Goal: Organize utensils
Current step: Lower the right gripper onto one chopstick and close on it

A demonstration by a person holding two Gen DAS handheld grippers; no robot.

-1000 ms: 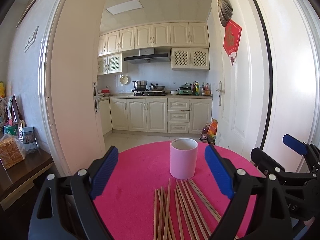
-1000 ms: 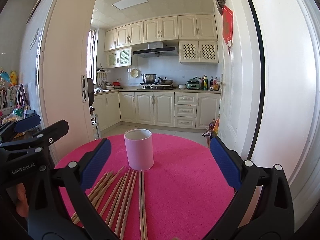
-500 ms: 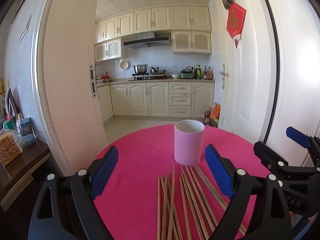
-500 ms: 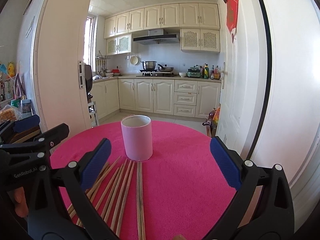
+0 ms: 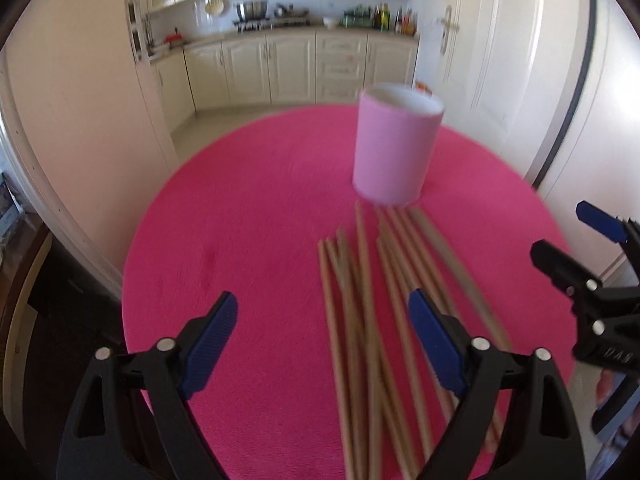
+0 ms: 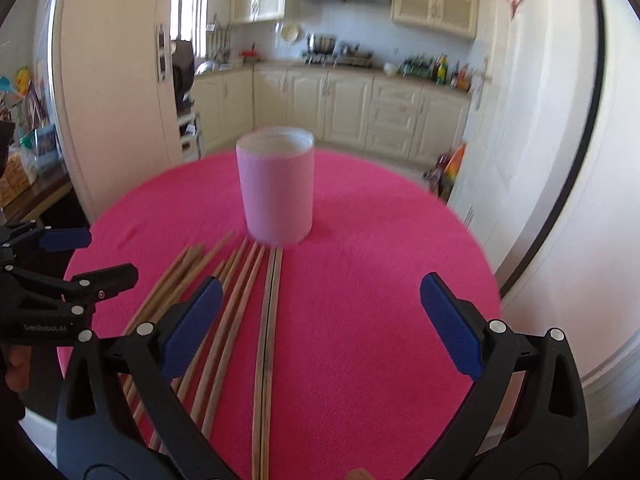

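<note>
A pale pink cylindrical cup [image 5: 394,148] stands upright on the round magenta table [image 5: 248,216]; it also shows in the right wrist view [image 6: 276,190]. Several wooden chopsticks [image 5: 368,316] lie loose in a fan in front of the cup, also in the right wrist view [image 6: 240,300]. My left gripper [image 5: 322,340] is open and empty, above the table just left of the chopsticks. My right gripper [image 6: 320,320] is open and empty, above the rightmost chopsticks. Each gripper shows at the edge of the other's view.
The table's edge [image 6: 486,264] curves close to a white door [image 6: 540,120] on the right. A dark wooden side table with packets [image 6: 24,176] stands at the left. A kitchen with cream cabinets [image 6: 340,108] lies beyond the doorway.
Both grippers have tilted downward and moved closer over the table, so the cup and chopsticks look larger. Both stay open and empty.
</note>
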